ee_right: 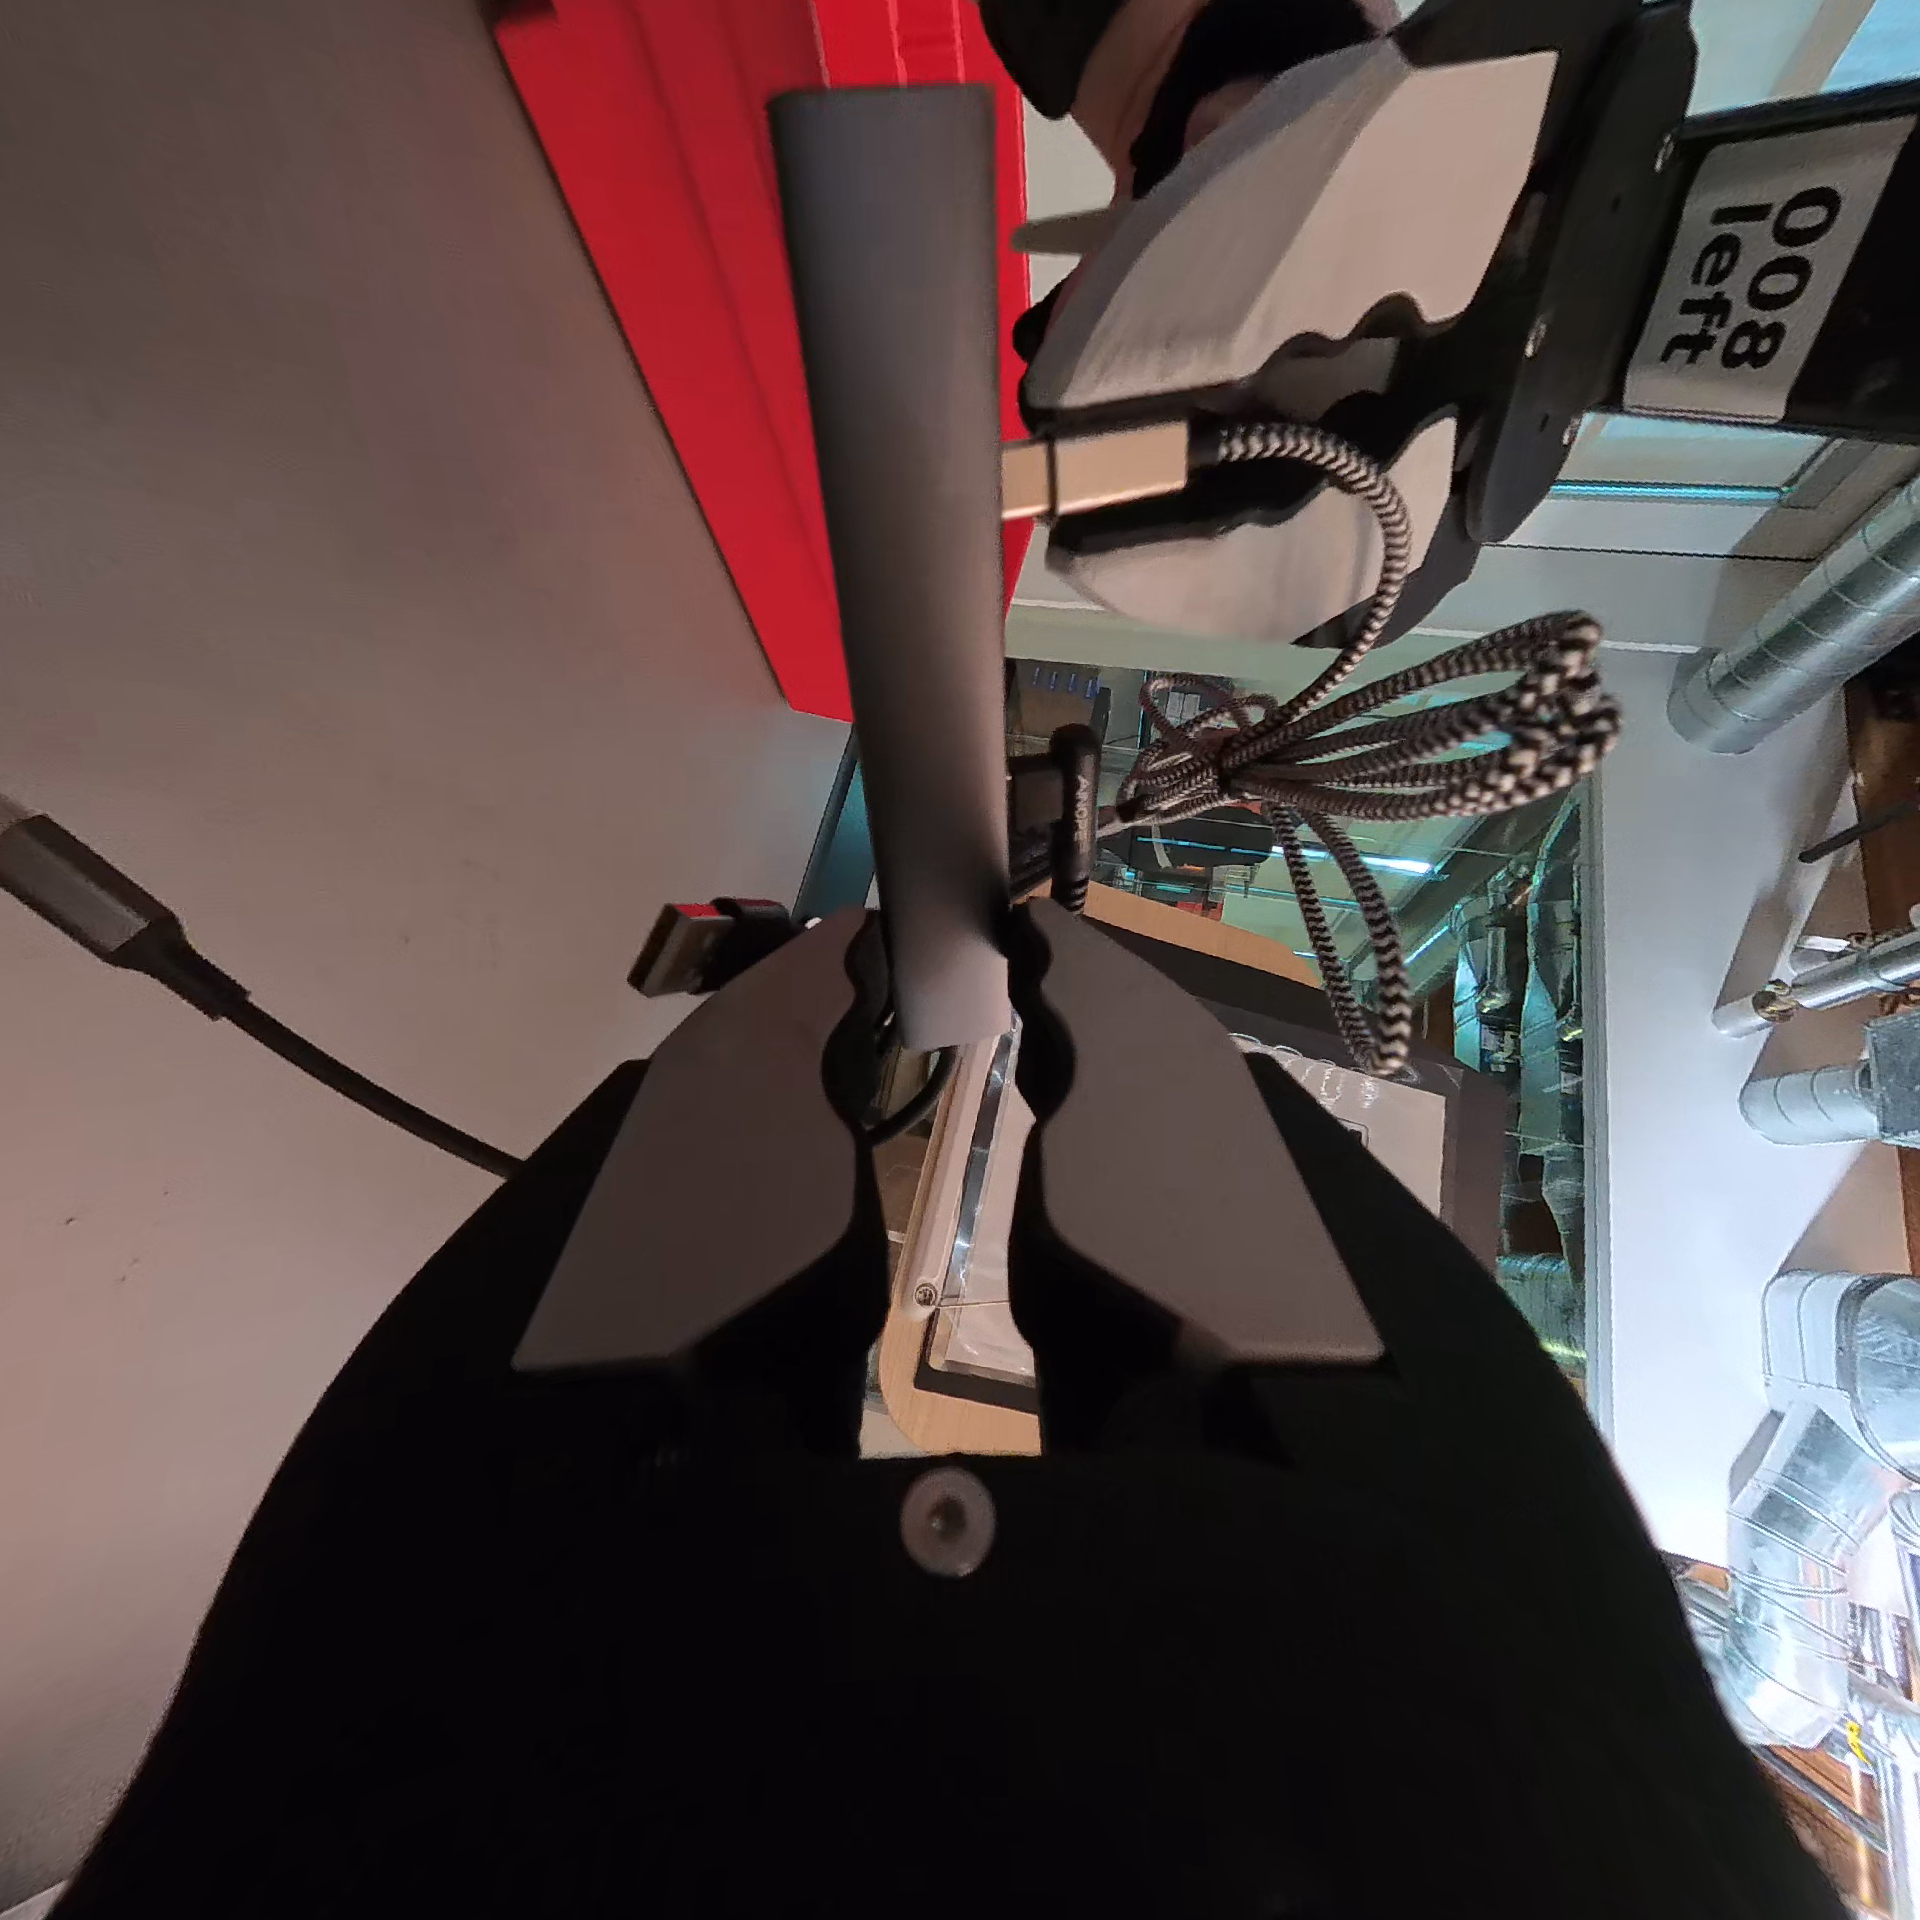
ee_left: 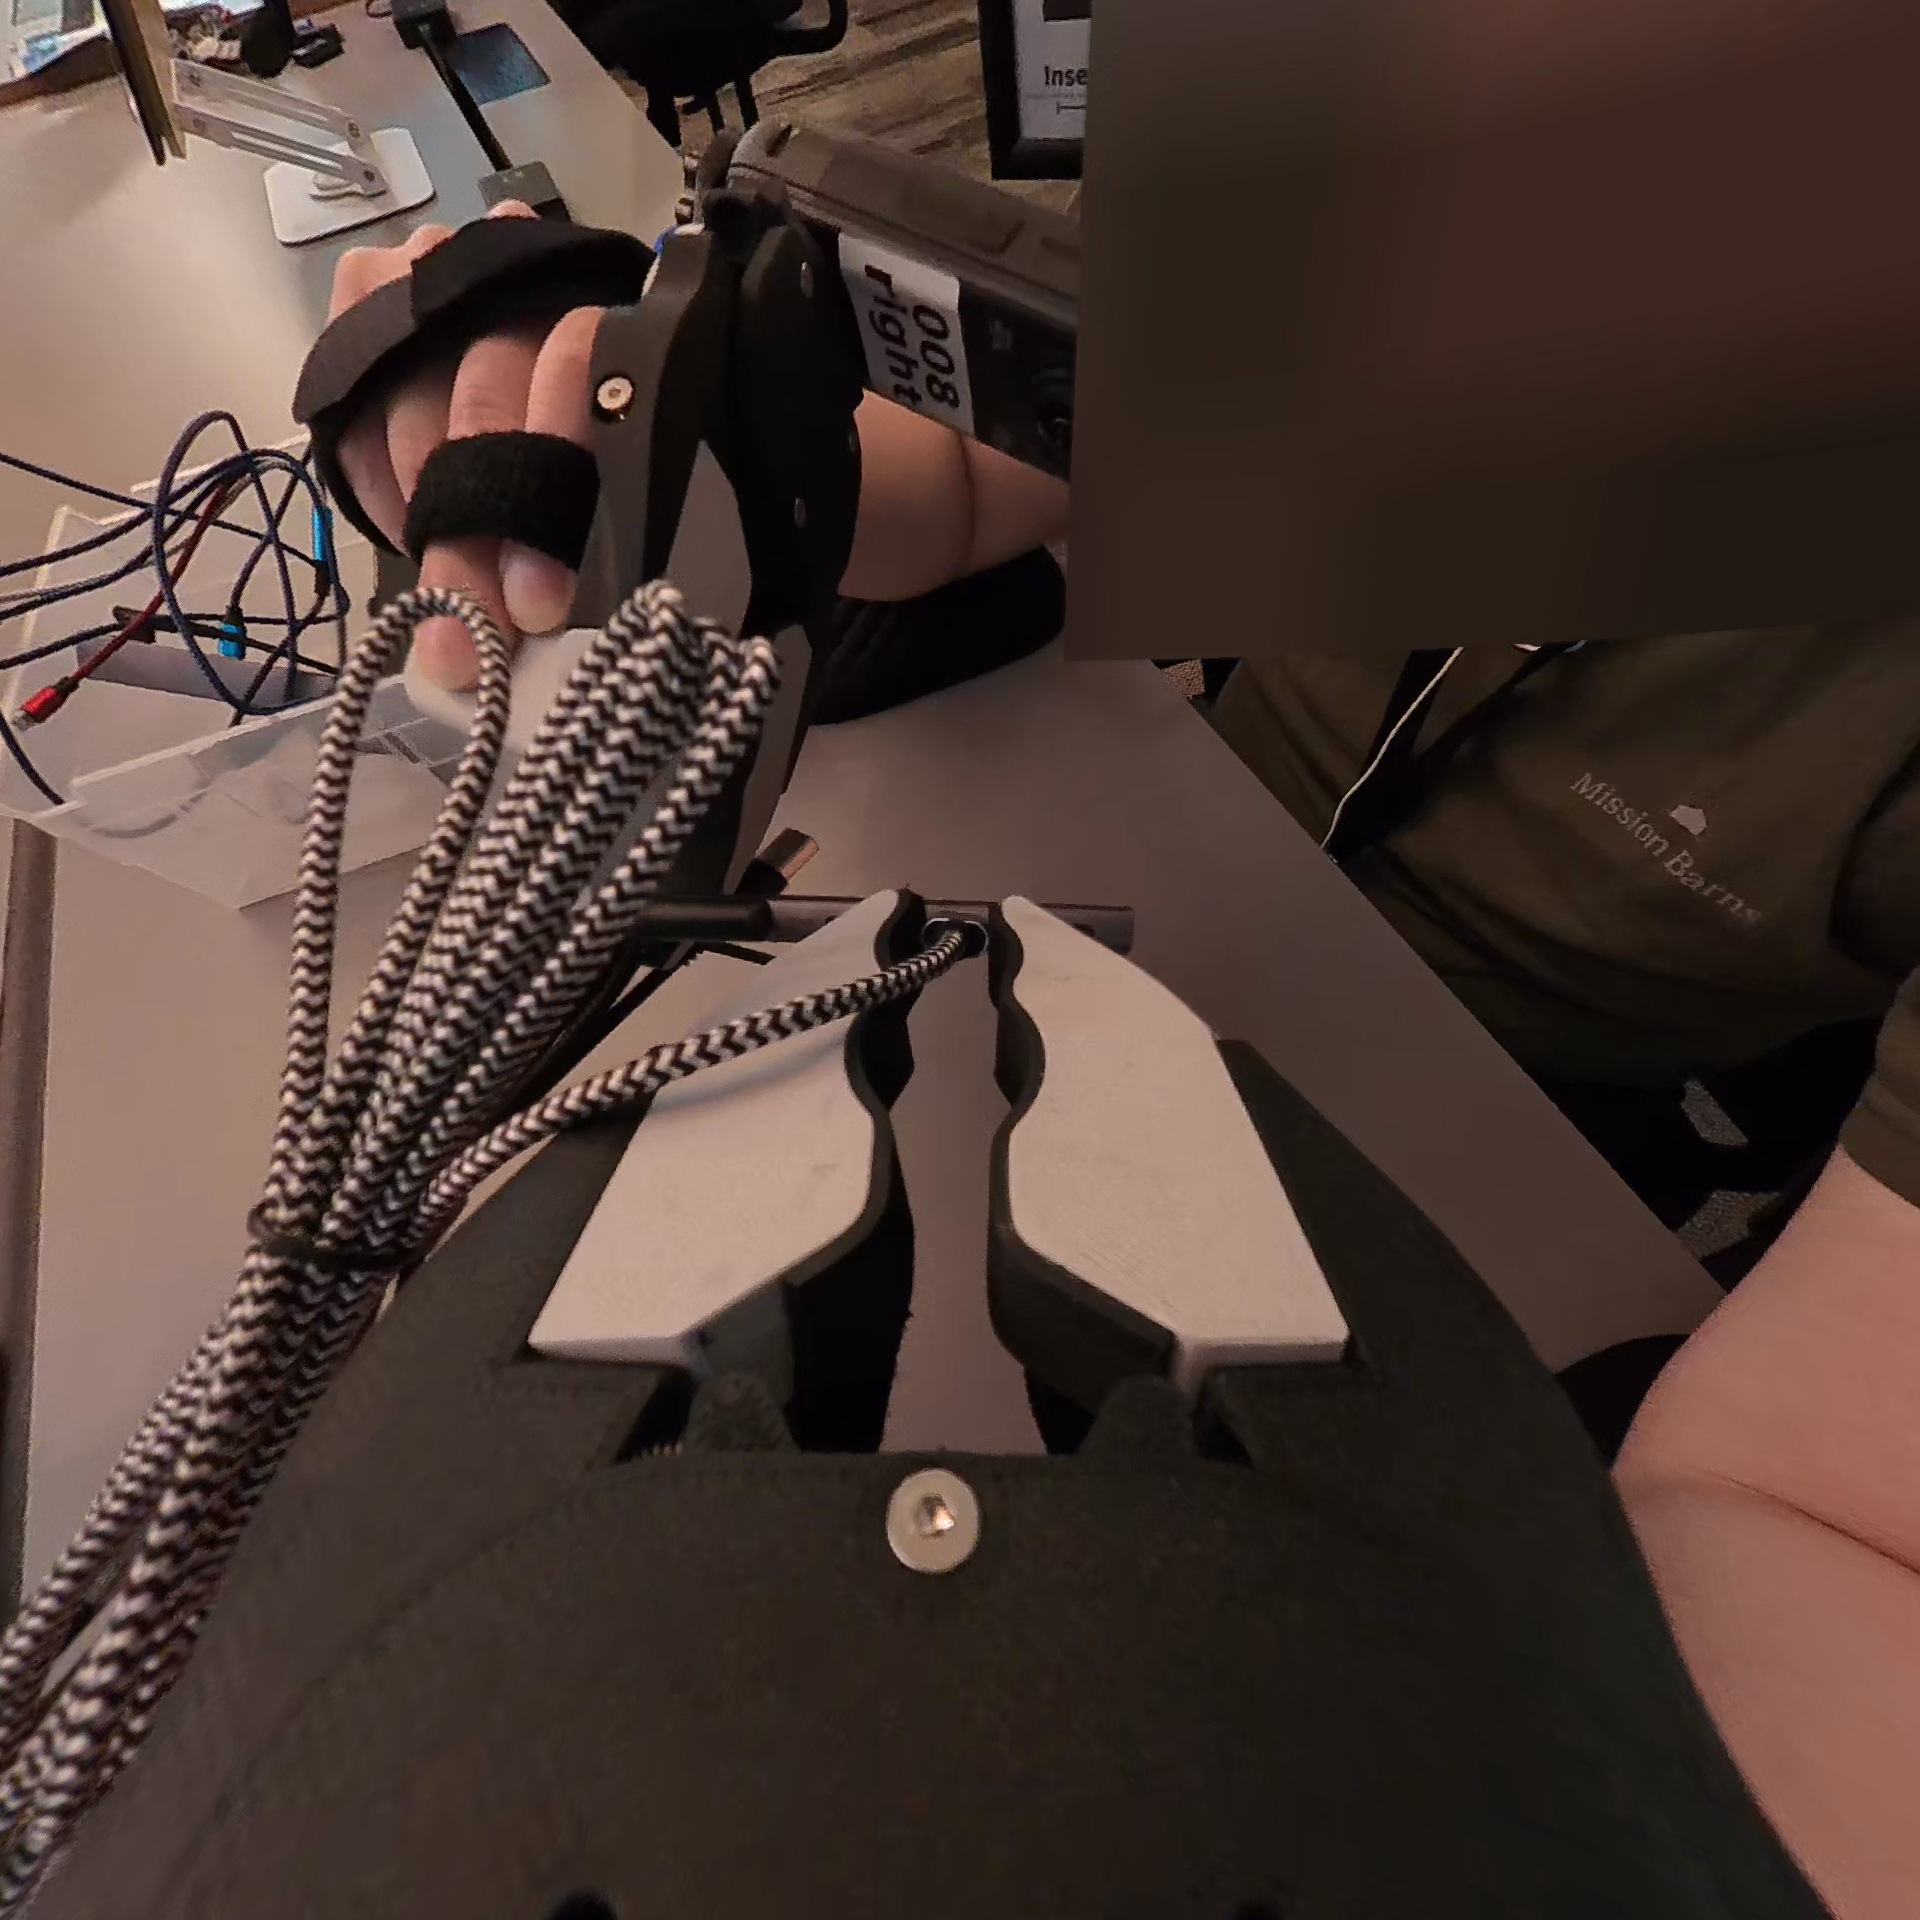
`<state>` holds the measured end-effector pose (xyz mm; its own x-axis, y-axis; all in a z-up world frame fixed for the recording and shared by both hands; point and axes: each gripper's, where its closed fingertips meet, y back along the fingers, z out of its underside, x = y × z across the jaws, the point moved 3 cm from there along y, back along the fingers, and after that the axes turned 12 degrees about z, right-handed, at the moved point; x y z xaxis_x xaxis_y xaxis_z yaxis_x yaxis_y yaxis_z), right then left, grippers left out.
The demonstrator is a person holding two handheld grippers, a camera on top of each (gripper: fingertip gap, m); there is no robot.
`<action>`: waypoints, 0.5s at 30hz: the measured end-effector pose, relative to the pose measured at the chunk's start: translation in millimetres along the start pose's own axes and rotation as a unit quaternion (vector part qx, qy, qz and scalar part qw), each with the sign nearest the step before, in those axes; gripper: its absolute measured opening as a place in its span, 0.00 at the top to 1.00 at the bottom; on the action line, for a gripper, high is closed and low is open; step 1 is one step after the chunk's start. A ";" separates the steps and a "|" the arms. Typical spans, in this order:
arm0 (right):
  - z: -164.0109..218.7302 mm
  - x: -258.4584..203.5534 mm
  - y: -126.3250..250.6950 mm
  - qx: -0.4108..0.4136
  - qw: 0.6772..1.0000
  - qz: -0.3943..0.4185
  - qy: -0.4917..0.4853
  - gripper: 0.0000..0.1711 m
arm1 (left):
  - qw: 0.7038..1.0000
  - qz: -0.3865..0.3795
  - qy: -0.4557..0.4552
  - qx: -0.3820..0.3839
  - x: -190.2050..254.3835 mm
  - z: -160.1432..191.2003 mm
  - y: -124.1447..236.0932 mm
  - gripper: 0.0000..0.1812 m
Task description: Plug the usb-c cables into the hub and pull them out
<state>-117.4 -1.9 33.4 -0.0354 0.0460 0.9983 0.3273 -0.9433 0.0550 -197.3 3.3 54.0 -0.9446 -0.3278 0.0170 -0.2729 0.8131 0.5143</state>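
My right gripper [ee_right: 940, 961] is shut on one end of the dark grey hub [ee_right: 894, 499] and holds it up off the table. My left gripper [ee_left: 961, 925] is shut on the silver plug [ee_right: 1101, 478] of a black-and-white braided usb-c cable [ee_left: 468, 1039]. The plug's tip meets the hub's side edge; how deep it sits is hidden. The hub shows as a thin bar [ee_left: 1091, 920] just behind my left fingertips. The cable's bundled coil [ee_right: 1455, 727] hangs from the plug. My right gripper [ee_left: 774, 821], in a strapped hand, reaches down to the hub's left end.
A white tray [ee_left: 208, 790] with blue and red cables sits on the grey table [ee_left: 1143, 810] at left. A black cable with a grey plug [ee_right: 73, 883] and a red-and-black USB plug [ee_right: 707, 940] lie nearby. A person's torso [ee_left: 1558, 883] is at the right table edge. One gripper's finger ends stand about 7 cm off the other's.
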 end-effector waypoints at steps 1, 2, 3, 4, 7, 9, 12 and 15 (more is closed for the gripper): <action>-0.1 0.1 0.0 0.000 1.000 -0.001 -0.001 0.86 | 1.000 0.000 -0.002 0.000 0.1 0.0 0.0 0.94; -0.5 0.3 0.0 0.001 1.000 0.001 0.000 0.87 | 1.000 0.001 -0.002 0.001 0.3 0.1 0.0 0.94; -0.9 0.4 0.0 0.002 1.000 0.003 0.002 0.86 | 1.000 0.003 -0.002 0.001 0.6 0.3 0.0 0.94; -1.5 0.7 0.1 0.003 1.000 0.005 0.001 0.86 | 1.000 0.006 -0.002 0.001 1.0 0.4 -0.3 0.94; -3.2 2.5 0.0 0.010 1.000 0.014 -0.006 0.86 | 1.000 0.015 -0.005 0.009 2.7 -0.9 -0.8 0.94; -4.8 3.3 -0.7 0.017 0.999 0.017 -0.025 0.86 | 1.000 0.022 -0.002 0.013 4.2 -1.5 -0.7 0.94; -4.6 2.7 -3.8 0.012 0.999 0.016 -0.048 0.86 | 1.000 0.019 0.004 0.007 4.3 -0.2 -0.6 0.94; -5.1 4.0 -6.7 0.016 0.996 0.023 -0.081 0.86 | 1.000 0.012 0.000 0.007 5.3 -1.9 1.8 0.94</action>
<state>-124.6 2.9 37.0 0.1328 0.0586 0.9894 0.3554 -0.9347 0.0077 -202.5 2.1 56.7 -0.9512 -0.3073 0.0290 -0.2522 0.8280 0.5008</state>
